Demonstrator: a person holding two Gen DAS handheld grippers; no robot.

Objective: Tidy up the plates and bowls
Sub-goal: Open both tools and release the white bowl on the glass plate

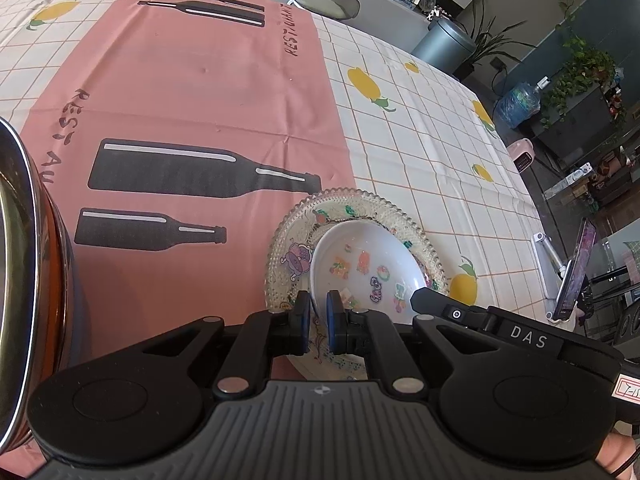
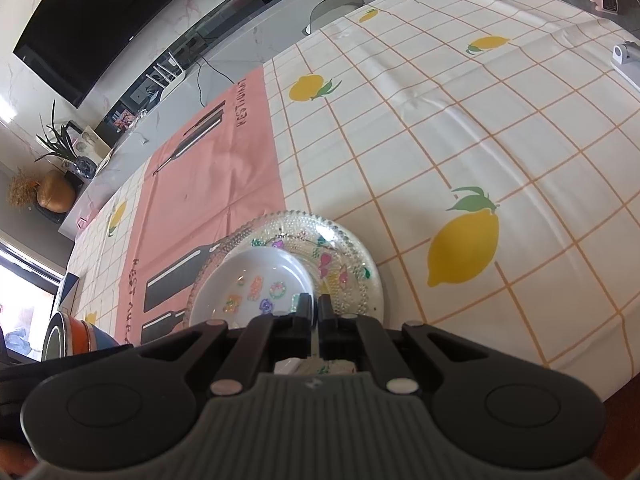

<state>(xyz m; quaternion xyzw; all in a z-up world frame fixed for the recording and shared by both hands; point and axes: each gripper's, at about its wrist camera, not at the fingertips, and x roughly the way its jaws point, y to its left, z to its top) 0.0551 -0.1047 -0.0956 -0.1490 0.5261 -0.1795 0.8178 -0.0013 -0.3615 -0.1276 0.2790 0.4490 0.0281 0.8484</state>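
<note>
left hand-held gripper (image 1: 318,322) — pinching white bowl (image 1: 366,268) rim | right hand-held gripper (image 2: 315,314) — clamping glass plate (image 2: 352,264)

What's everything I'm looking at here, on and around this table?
Bowl: one, white with coloured stickers, on the glass plate, its rim between the left tongs' pads.
Plate: one, clear beaded glass, under the bowl, its near rim in the right tongs.
Pot: one, orange with metal rim, at the table's left edge.
Tablecloth: one, white grid with lemons and a pink panel.
Left tongs: black, blue pads.
Right tongs: black, nearly closed.
</note>
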